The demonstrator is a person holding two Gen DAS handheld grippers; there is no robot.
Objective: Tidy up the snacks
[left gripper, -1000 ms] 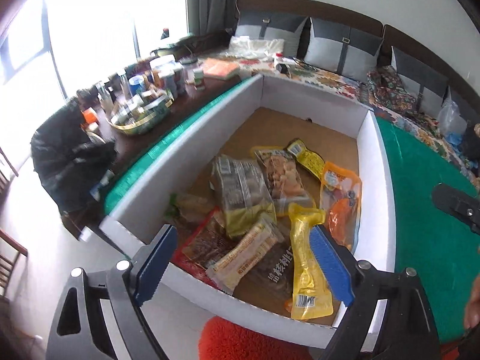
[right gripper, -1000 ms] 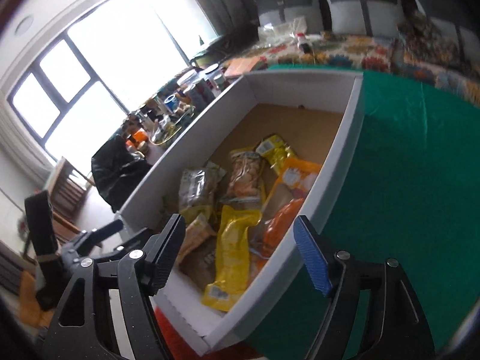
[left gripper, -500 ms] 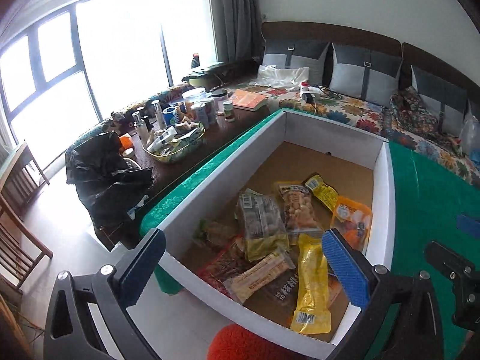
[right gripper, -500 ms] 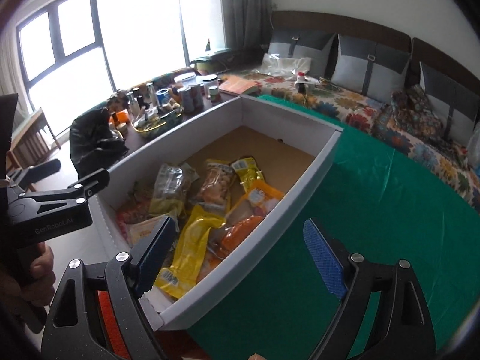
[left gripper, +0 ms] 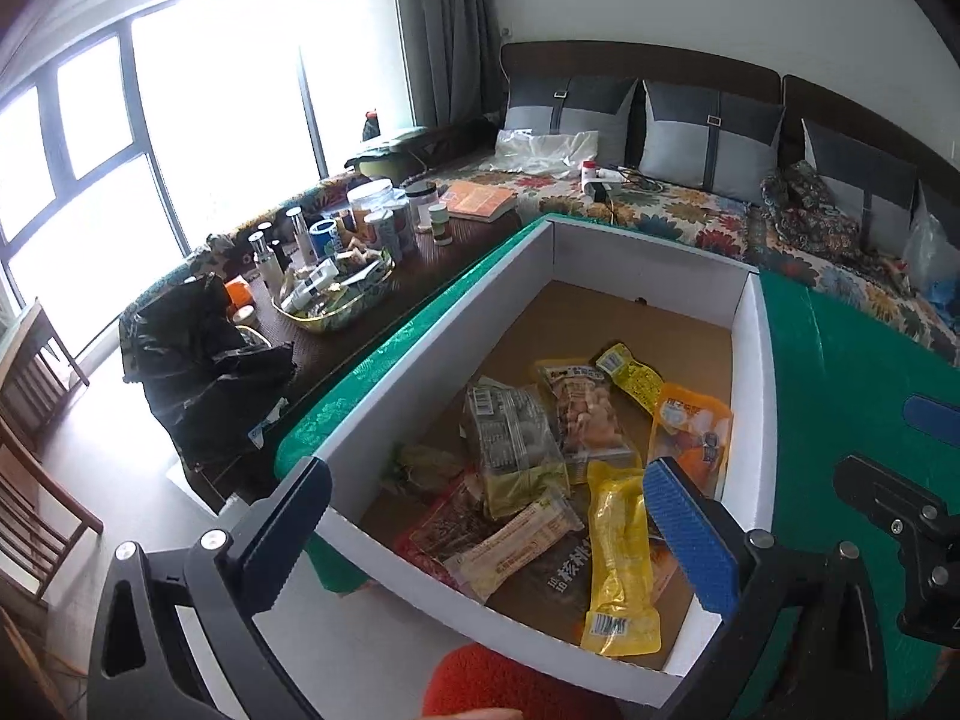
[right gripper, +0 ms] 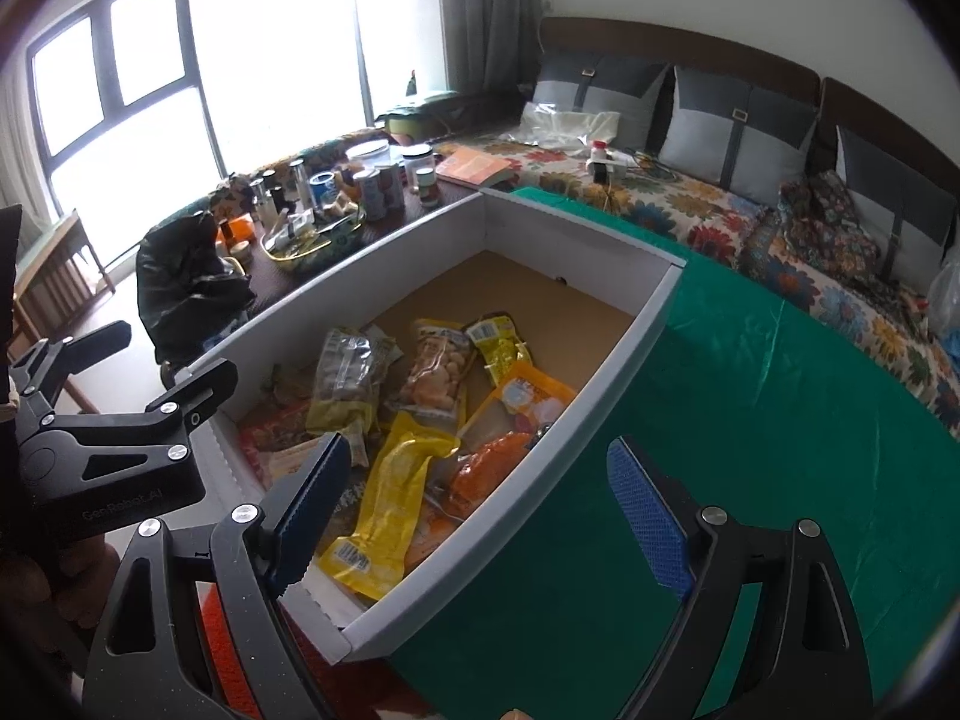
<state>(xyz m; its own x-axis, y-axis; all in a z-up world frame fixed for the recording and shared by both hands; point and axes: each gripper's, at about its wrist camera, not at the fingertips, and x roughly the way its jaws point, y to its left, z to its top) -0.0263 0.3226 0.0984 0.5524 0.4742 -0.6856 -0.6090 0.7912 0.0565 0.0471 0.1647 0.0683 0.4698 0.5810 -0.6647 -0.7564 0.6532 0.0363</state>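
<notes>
Snacks (left gripper: 522, 450) fill white box (left gripper: 432, 360); cluttered side table (left gripper: 336, 276) stands beside it.

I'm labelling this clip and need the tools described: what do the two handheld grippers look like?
Both match: the left gripper and the right gripper have black, angular, skeletal frames with triangular cut-outs and silver screw heads. Each finger carries a blue, textured, rectangular pad. In the right wrist view the left gripper's body bears faint lettering, too dim to read surely. No cables or sleeves show.

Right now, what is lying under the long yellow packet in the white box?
The long yellow packet rests partly over a dark packet with white characters and an orange packet. Whatever lies below those is covered.
</notes>
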